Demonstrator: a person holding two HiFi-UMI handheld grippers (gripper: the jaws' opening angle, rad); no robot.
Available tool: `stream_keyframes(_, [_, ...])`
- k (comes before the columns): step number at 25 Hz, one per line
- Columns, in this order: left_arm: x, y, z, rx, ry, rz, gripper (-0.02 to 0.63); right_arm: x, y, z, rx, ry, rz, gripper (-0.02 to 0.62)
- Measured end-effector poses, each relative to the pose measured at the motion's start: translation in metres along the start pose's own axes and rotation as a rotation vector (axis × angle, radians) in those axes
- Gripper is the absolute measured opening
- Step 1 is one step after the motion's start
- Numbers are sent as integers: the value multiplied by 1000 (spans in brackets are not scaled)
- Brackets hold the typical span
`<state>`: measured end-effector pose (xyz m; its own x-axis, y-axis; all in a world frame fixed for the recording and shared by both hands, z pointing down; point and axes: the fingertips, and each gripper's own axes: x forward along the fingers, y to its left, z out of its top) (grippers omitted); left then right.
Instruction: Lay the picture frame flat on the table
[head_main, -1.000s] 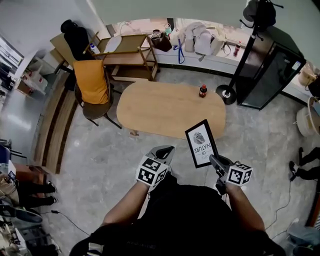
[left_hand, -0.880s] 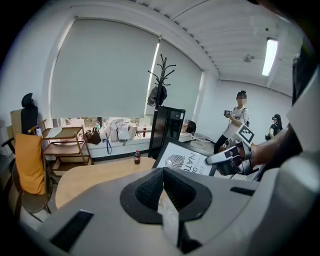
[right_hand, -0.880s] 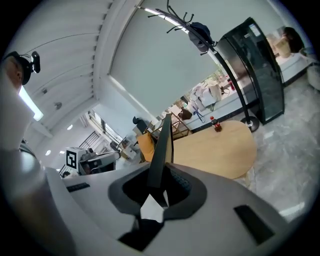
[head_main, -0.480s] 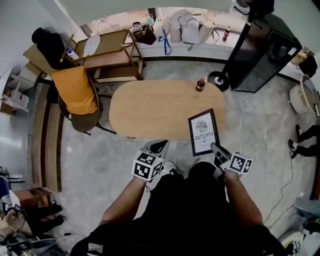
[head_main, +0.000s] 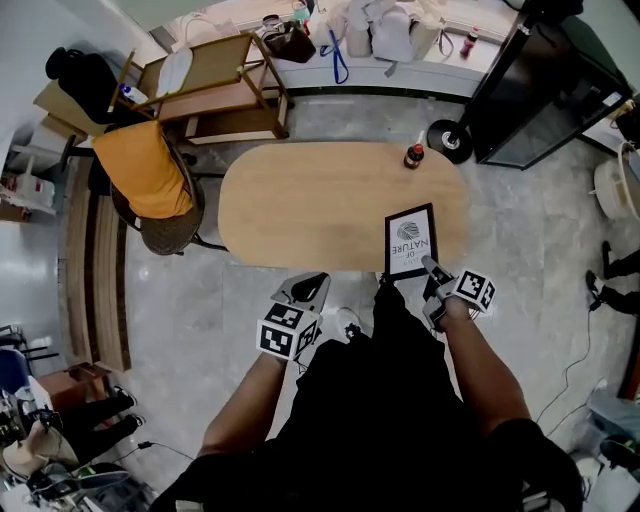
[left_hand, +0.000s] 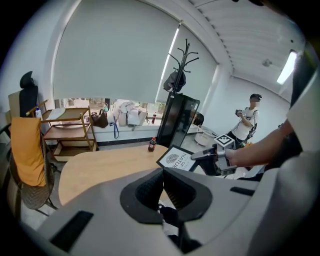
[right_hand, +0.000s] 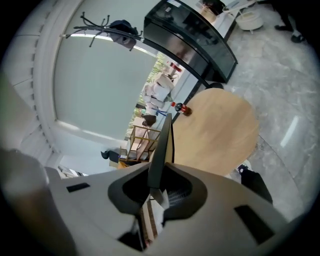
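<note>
Right gripper (head_main: 432, 268): jaws clamped on the near edge of the picture frame (head_main: 411, 241). The frame is at about 4 o'clock on the table (head_main: 300, 210), print side up, low and slightly tilted; I cannot tell whether it touches the top. A bottle (head_main: 413, 156) stands at 1 o'clock, well apart from it. Left gripper (head_main: 308, 290): jaws together, empty, off the table edge at 6 o'clock.

Judgement: the frame is carried into place. What is left is to set it flat and release it.

The bench (head_main: 300, 205) is bare from centre to 9 o'clock. A bottle (head_main: 413, 156) stands at 2 o'clock, the picture frame (head_main: 410, 241) at 4, and a chair (head_main: 150, 190) flanks 9.
</note>
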<state>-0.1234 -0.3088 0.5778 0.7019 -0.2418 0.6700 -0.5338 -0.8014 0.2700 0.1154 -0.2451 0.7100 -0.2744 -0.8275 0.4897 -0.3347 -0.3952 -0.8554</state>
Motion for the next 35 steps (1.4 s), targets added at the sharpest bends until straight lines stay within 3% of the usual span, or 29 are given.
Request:
stream_keyframes(5, [24, 19, 7, -52, 79, 51, 5, 71, -59, 35, 57, 46, -93, 40])
stream_keyframes(14, [72, 39, 32, -125, 148, 108, 5, 190, -107, 84, 249, -14, -39, 40])
stream_keyframes(18, [85, 41, 30, -147, 194, 122, 5, 217, -137, 83, 204, 45, -92, 45])
stream_keyframes(20, [89, 44, 27, -172, 208, 140, 5, 225, -149, 68, 112, 149, -131, 99])
stream_keyframes(23, [95, 48, 27, -199, 221, 164, 5, 230, -165, 42, -145, 365, -196, 192])
stream_keyframes(25, [101, 50, 31, -207, 217, 175, 5, 232, -173, 32, -325, 495, -224, 199])
stream_keyframes(28, [104, 54, 37, -237, 193, 196, 5, 231, -187, 17, -508, 658, -254, 201])
stream_keyframes(33, [97, 54, 35, -279, 174, 217, 5, 216, -239, 7, -915, 959, -486, 199])
stream_keyframes(35, [95, 52, 31, -280, 178, 226, 5, 216, -249, 9, -1041, 1011, -513, 191])
